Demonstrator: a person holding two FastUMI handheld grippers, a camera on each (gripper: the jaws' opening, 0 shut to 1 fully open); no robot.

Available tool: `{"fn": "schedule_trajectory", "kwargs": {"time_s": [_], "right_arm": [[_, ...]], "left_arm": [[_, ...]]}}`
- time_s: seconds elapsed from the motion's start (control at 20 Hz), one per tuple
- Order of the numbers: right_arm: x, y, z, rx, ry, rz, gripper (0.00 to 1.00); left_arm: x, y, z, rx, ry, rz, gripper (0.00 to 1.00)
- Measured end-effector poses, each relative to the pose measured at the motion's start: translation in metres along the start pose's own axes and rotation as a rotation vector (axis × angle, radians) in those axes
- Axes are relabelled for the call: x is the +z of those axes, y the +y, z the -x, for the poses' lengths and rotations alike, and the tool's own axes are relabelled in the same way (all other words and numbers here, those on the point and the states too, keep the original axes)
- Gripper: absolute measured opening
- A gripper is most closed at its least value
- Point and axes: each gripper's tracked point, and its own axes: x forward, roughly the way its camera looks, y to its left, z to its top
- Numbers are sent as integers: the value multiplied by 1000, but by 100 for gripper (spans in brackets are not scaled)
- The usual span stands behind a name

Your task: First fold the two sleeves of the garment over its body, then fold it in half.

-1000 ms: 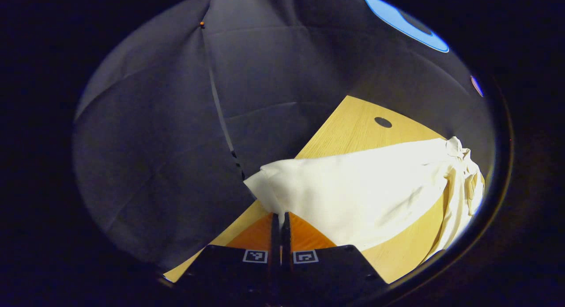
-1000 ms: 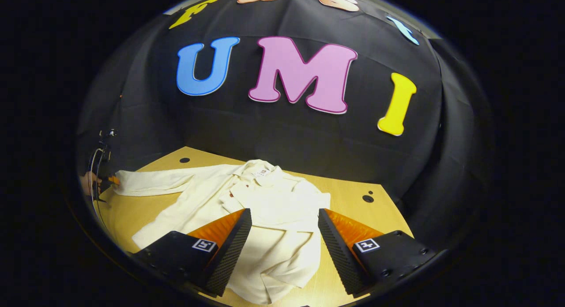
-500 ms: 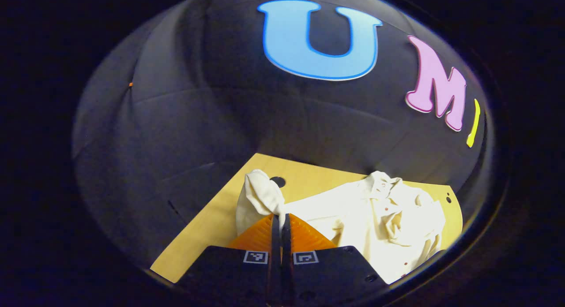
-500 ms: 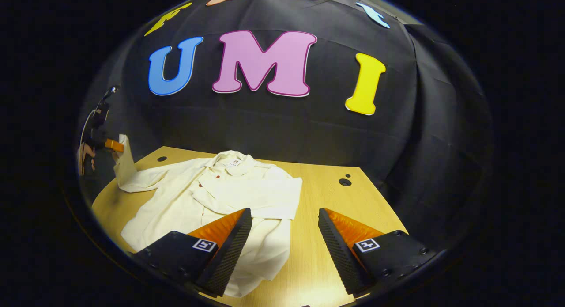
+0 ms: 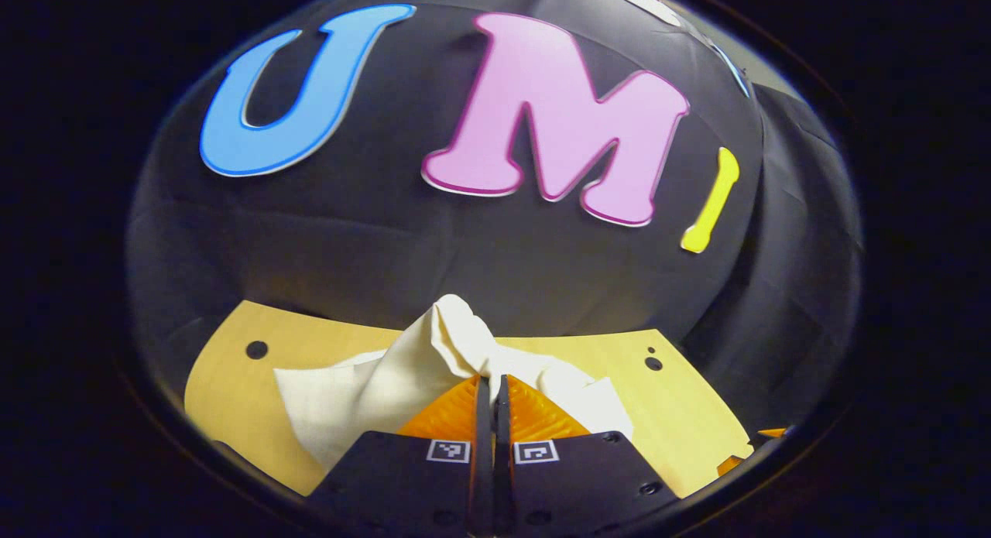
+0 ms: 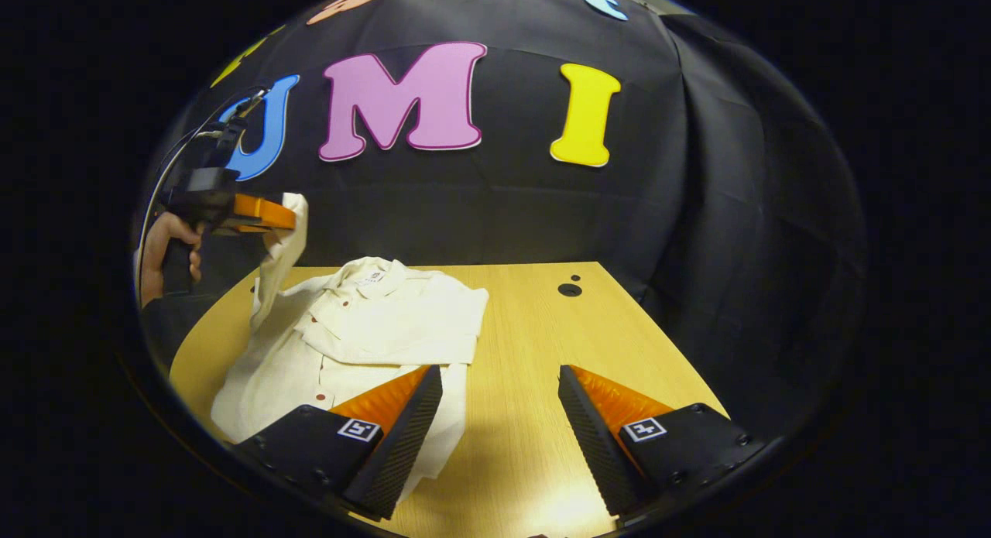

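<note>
Each gripper has a dark, blocky body from which two wedge-shaped fingers taper forward. On the right gripper (image 6: 499,375) the inner finger faces are ribbed in fine ridges, and a small square black-and-white marker sits on top of each finger base, with round screw heads near the outer edges. The left gripper (image 5: 492,383) carries the same pair of square markers and screws. In the right gripper view, thin cables loop up from its top, and a hand (image 6: 166,248) grips its dark handle.
</note>
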Motion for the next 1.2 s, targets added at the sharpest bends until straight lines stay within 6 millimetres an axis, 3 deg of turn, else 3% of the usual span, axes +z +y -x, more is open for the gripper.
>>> {"fn": "schedule_trajectory", "kwargs": {"time_s": [0.15,0.25,0.35,0.45,0.5,0.55,0.65,0.85,1.05,1.1,1.2], "right_arm": [[-2,-14,2,-10,5,-6,97],[-7,-20,3,-6,17,6,97],[-15,-25,4,-3,28,25,97],[-29,-26,8,10,55,33,97],[-36,-23,8,20,73,33,97],[-43,-20,9,29,92,33,97],[-60,-12,10,49,143,31,97],[-97,18,16,117,258,7,97],[-136,50,23,177,393,-31,98],[-141,56,23,186,413,-42,99],[-149,65,20,189,435,-53,99]], "left_arm": [[-20,-54,-28,-82,24,-38,7],[-32,-77,-39,-109,28,-39,13],[-43,-95,-47,-151,28,-33,44],[-48,-96,-44,-150,12,-35,75],[-50,-92,-39,-147,5,-41,95],[-51,-87,-31,-141,-4,-51,96],[-55,-65,-8,-109,-12,-84,96],[-80,7,62,15,14,-143,96],[-149,98,140,178,142,-154,96],[-167,117,159,209,177,-135,92],[-208,149,193,264,260,-88,96]]}}
